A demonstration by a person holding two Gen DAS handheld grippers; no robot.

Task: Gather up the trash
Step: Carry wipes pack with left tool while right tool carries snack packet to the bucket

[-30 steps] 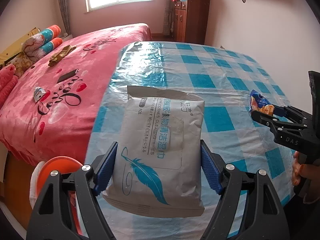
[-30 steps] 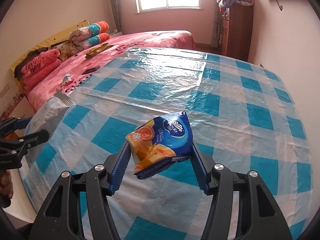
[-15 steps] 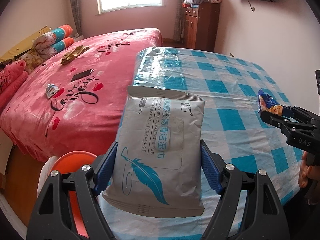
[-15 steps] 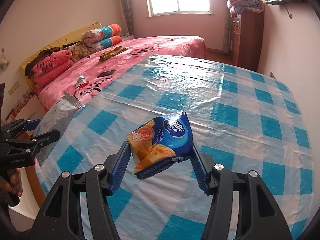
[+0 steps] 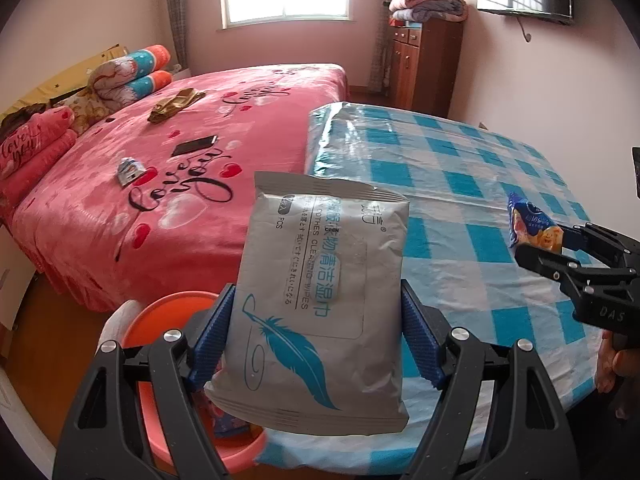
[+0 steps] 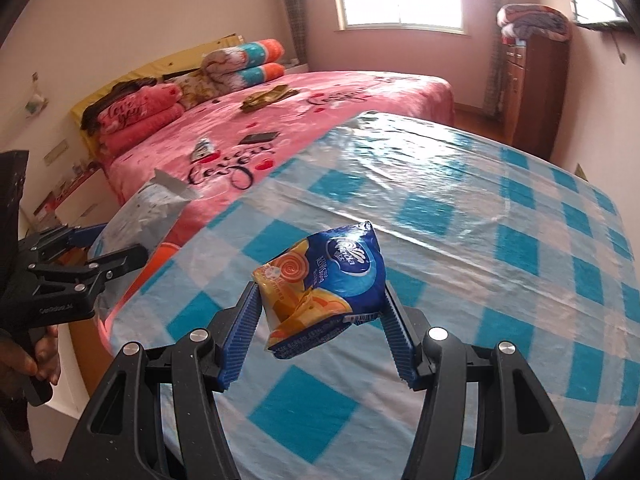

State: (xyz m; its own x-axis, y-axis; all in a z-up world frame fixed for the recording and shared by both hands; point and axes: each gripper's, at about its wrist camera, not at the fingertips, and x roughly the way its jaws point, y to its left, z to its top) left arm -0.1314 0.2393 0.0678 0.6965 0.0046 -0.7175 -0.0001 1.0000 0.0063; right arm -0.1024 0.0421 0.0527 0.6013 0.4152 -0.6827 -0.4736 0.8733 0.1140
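My left gripper (image 5: 316,340) is shut on a grey wet-wipes pack (image 5: 320,280) with a blue feather print. It holds the pack in the air over the table's left edge, above an orange trash bin (image 5: 160,316) on the floor. My right gripper (image 6: 320,320) is shut on a blue and orange tissue packet (image 6: 324,276), held above the checked table (image 6: 500,240). The right gripper (image 5: 568,256) with its packet (image 5: 532,224) shows at the right of the left wrist view. The left gripper (image 6: 100,260) with the wipes pack (image 6: 148,208) shows at the left of the right wrist view.
A pink bed (image 5: 180,184) stands left of the table, with a phone (image 5: 194,145), a small wrapper (image 5: 130,170) and a brown cloth (image 5: 176,104) on it. A wooden cabinet (image 5: 424,64) stands at the far wall. The bin (image 6: 164,256) holds some wrappers.
Both grippers have moved left with their packs. The left one has passed from over the table to past its left edge, and the orange bin now shows more fully below it.
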